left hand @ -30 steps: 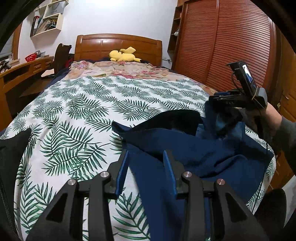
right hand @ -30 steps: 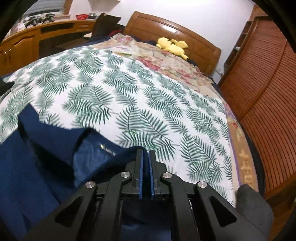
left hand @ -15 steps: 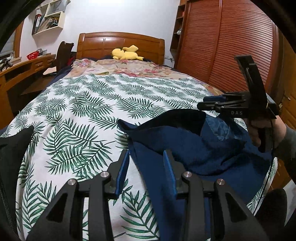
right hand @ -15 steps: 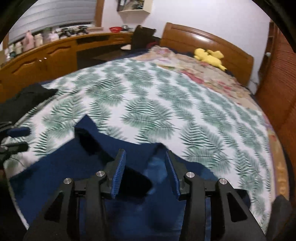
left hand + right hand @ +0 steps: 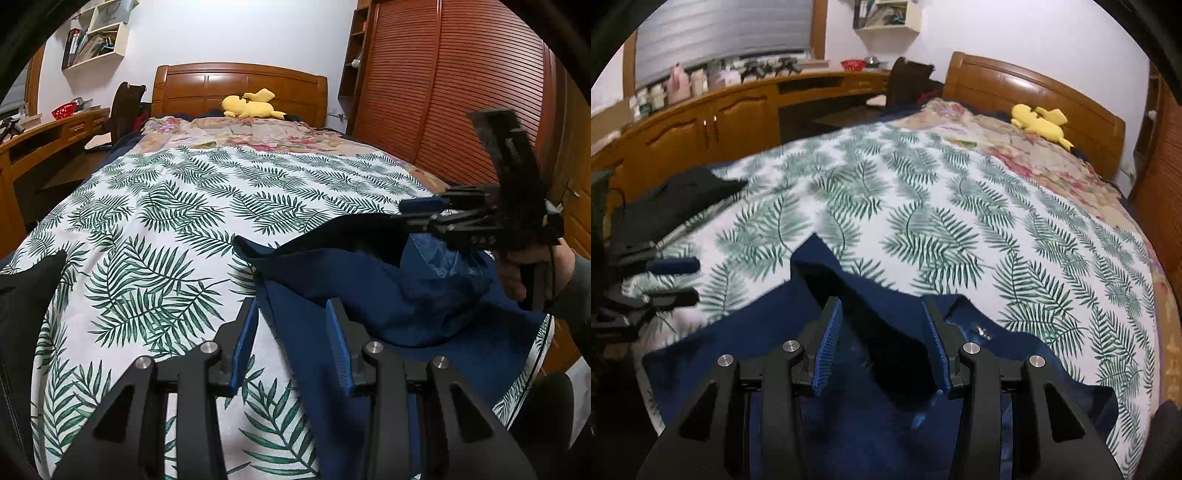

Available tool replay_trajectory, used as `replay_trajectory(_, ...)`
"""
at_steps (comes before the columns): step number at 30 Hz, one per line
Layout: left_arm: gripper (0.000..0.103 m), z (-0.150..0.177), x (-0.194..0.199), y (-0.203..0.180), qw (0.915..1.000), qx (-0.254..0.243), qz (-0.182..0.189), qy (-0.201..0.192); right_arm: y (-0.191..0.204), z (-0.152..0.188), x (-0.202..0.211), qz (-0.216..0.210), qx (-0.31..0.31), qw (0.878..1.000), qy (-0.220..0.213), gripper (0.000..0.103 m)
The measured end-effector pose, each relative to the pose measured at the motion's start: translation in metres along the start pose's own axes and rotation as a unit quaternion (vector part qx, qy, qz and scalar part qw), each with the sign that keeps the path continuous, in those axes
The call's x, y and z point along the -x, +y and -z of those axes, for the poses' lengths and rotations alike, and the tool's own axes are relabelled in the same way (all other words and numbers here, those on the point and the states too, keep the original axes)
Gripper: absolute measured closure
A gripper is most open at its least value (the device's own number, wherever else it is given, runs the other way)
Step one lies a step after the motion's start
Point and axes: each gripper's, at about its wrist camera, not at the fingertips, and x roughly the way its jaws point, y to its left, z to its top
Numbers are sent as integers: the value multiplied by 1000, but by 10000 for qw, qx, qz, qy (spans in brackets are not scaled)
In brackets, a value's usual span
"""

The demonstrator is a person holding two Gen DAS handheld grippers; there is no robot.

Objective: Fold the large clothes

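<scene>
— Navy cloth in the left wrist view?
— One rumpled navy garment (image 5: 369,295) on the bed (image 5: 177,206) near its foot; left gripper (image 5: 291,332) jaws parted, clamping nothing.
— And the right wrist view?
— Same garment (image 5: 768,332), collar folded over; right gripper (image 5: 882,336) jaws just opened, cloth beneath, ungripped. One yellow plush (image 5: 1039,123).

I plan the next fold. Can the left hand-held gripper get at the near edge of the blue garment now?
Probably yes: the left hand-held gripper is open, the blue garment edge lies between its fingers, nothing covering it.
</scene>
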Motion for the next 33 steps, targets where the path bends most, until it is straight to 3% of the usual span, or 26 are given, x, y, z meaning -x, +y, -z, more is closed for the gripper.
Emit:
replay_trajectory(2, 67, 0, 0, 0, 10000, -9, 0, 11, 0, 1, -10, 124, 88, 9997, 178, 59)
replay_trajectory(3, 67, 0, -1, 0, 10000, -18, 3, 16, -1, 1, -16, 202, 154, 9994, 237, 74)
replay_trajectory(4, 67, -1, -1, -1, 10000, -27, 16, 17, -1, 2, -19, 152, 199, 9993, 260, 102)
replay_trajectory(7, 67, -2, -3, -2, 10000, -53, 19, 16, -9, -3, -24, 465, 261, 9985, 147, 103)
replay_trajectory(12, 67, -2, -4, -7, 9999, -101, 36, 25, -42, -22, -25, 1437, -281, 9891, -136, 103)
replay_trajectory(14, 67, -2, -4, -9, 9999, -137, 48, 15, -48, -25, -24, 1452, -252, 9889, -180, 103)
replay_trajectory(15, 67, -2, -5, -10, 9999, -153, 54, 12, -50, -25, -23, 1425, -270, 9893, -172, 99)
replay_trajectory(17, 67, -4, -7, -10, 9998, -167, 51, 20, -53, -25, -20, 1445, -304, 9889, -143, 76)
replay_trajectory(18, 67, -4, -8, -11, 9998, -168, 51, 27, -53, -23, -18, 1392, -308, 9896, -178, 56)
replay_trajectory(19, 67, -4, -8, -11, 9998, -163, 53, 29, -52, -21, -14, 1332, -298, 9904, -218, 52)
replay_trajectory(26, 67, -5, -9, -14, 9998, -169, 77, 23, -25, 4, -13, 739, -187, 9970, 102, 52)
replay_trajectory(29, 67, -5, -9, -14, 9998, -172, 79, 30, -14, 19, -19, 251, -242, 9985, 415, 52)
replay_trajectory(33, 67, -4, -10, -15, 9998, -184, 78, 49, -4, 36, -23, 59, -247, 9976, 641, 52)
